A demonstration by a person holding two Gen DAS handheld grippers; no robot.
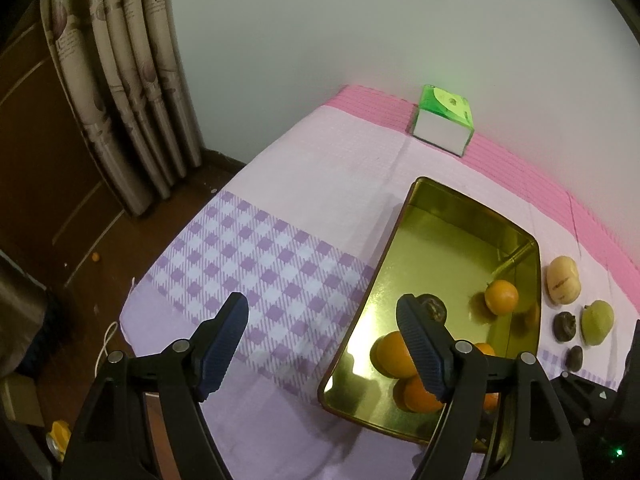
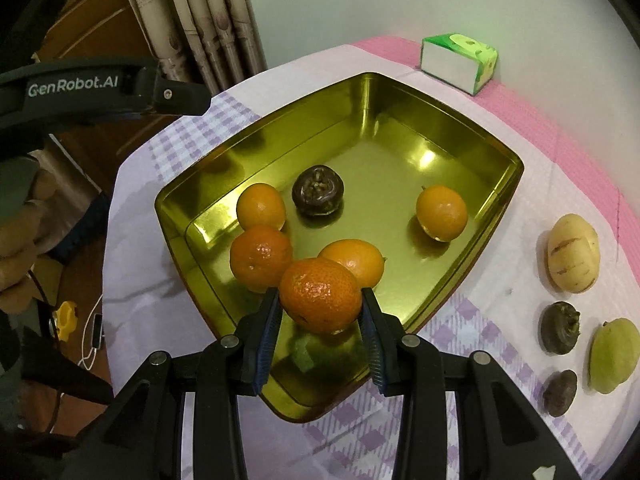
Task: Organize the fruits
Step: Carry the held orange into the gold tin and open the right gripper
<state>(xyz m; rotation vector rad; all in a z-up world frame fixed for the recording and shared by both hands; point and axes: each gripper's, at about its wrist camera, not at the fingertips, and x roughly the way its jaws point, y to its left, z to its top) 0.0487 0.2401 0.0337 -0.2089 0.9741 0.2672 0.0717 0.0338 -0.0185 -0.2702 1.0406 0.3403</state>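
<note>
A gold metal tray (image 2: pixel 460 276) (image 1: pixel 404 204) sits on the cloth-covered table. In it lie several oranges (image 2: pixel 441 212) (image 1: pixel 501 296) and a dark brown fruit (image 2: pixel 318 195). My right gripper (image 2: pixel 320 304) is shut on an orange (image 2: pixel 320 294) and holds it above the tray's near part. My left gripper (image 1: pixel 322 312) is open and empty over the checked cloth, left of the tray; its right finger overlaps the tray's edge. It shows at the upper left in the right wrist view (image 2: pixel 176 100).
Right of the tray on the cloth lie a pale yellow fruit (image 2: pixel 573 254) (image 1: pixel 563 280), a green fruit (image 2: pixel 612 354) (image 1: pixel 597 320) and two dark fruits (image 2: pixel 560 326) (image 2: pixel 559 392). A green tissue box (image 1: pixel 442 126) (image 2: pixel 460 62) stands by the wall. Curtains (image 1: pixel 120 92) hang at left.
</note>
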